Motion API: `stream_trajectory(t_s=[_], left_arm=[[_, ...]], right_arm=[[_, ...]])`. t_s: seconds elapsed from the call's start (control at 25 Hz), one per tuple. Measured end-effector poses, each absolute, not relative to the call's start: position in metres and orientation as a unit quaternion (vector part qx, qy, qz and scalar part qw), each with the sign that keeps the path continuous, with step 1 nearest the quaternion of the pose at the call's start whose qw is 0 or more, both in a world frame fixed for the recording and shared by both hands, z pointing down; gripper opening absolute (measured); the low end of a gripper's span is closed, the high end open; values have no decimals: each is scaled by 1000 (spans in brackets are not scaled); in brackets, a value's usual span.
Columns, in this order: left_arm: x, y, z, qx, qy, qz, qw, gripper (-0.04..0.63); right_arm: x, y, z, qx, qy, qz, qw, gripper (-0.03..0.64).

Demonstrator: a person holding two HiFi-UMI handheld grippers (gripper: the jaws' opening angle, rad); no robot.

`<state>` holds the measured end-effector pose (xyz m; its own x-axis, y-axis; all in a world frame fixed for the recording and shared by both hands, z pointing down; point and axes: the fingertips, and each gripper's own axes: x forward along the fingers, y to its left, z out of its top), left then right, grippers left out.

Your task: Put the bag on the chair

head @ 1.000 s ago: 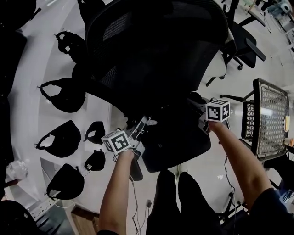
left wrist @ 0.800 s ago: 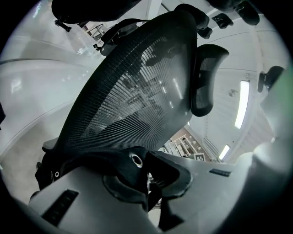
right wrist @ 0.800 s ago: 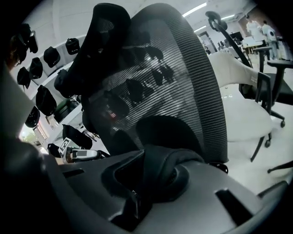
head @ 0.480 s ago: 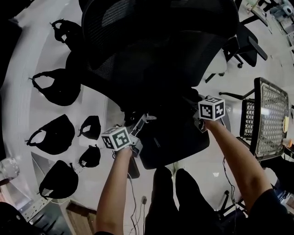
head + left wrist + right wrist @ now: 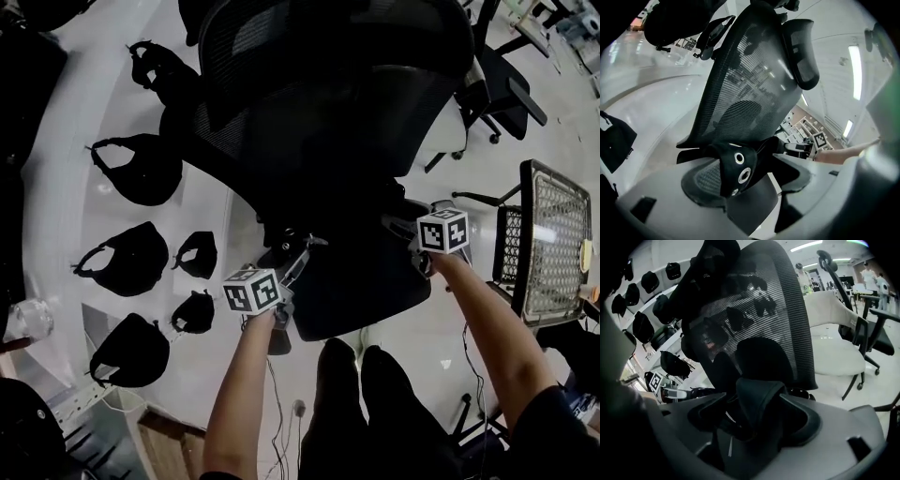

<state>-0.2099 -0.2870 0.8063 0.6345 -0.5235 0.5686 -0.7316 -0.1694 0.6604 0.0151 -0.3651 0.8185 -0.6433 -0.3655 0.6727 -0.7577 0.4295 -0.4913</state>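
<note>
Since the earlier frame, the fingers of the left gripper (image 5: 298, 253) and right gripper (image 5: 401, 221) have just opened. The bag (image 5: 361, 277) sits loose between them, so the chair (image 5: 328, 94) carries it now.

Ceiling strip lights (image 5: 855, 70) glare off the pale floor (image 5: 417, 349); fisheye edges darken; near foreground blurred.

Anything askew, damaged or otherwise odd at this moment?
Nothing stands out. The bag sits on the chair, its ends between the jaws of the left gripper and right gripper, which have just been opening.
</note>
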Motion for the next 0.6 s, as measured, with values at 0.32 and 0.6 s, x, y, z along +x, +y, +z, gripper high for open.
stream_trajectory(t_s=[0.32,0.6], left_arm=[[-220,-253,775,747,-441,118,483,310],[-205,-209,717,748,-458,103,469,310]], right_arm=[[32,-331,761,342,-825,392,223,342],[41,-275,704,305,-845,367,239,348]])
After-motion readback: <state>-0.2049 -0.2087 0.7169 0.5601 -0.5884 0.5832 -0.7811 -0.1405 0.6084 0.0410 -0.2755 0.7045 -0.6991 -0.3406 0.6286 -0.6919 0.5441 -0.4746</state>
